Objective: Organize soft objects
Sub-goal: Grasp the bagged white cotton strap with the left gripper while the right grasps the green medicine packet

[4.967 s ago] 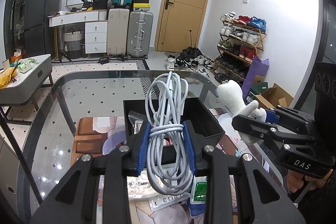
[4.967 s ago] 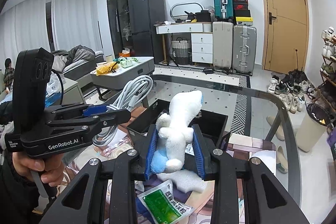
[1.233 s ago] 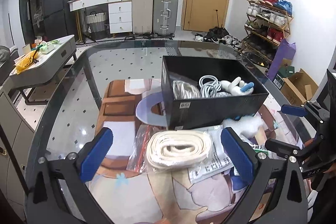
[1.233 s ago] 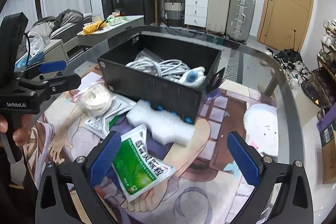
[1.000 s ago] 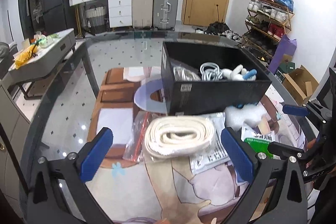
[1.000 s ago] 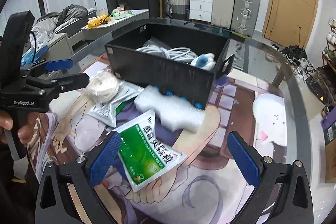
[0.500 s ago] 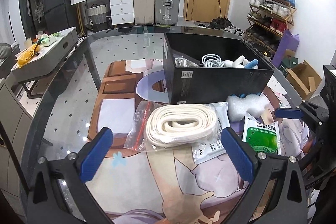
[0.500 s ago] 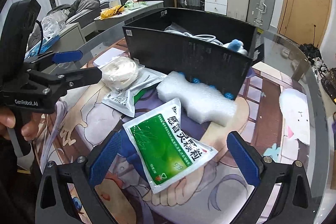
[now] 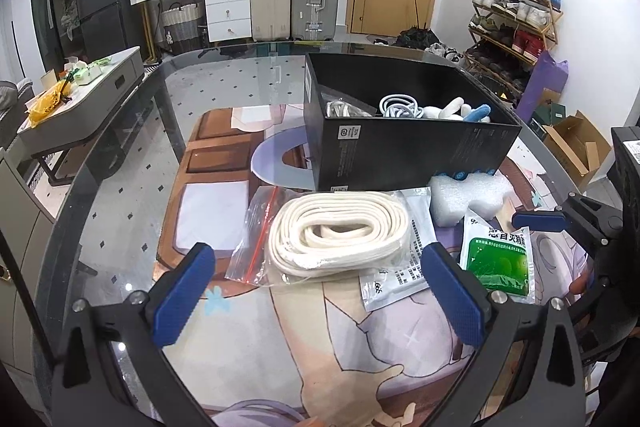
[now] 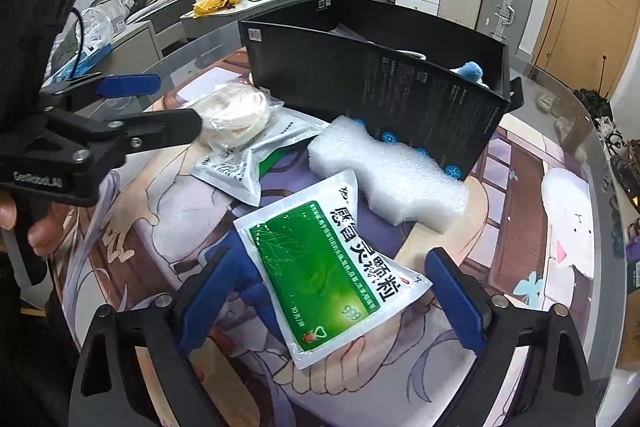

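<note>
Both grippers have dropped from the black box (image 9: 408,151), where cable and plush now lie, to the mat's leftovers. The right gripper (image 10: 320,291) has just been closing, jaws still wide, straddling the green sachet (image 10: 320,267) without pinching it. The left gripper (image 9: 320,291) gapes empty before the bagged white rope coil (image 9: 340,235), with foam block (image 10: 384,171) tight against the box wall and clear mat nearer us.
</note>
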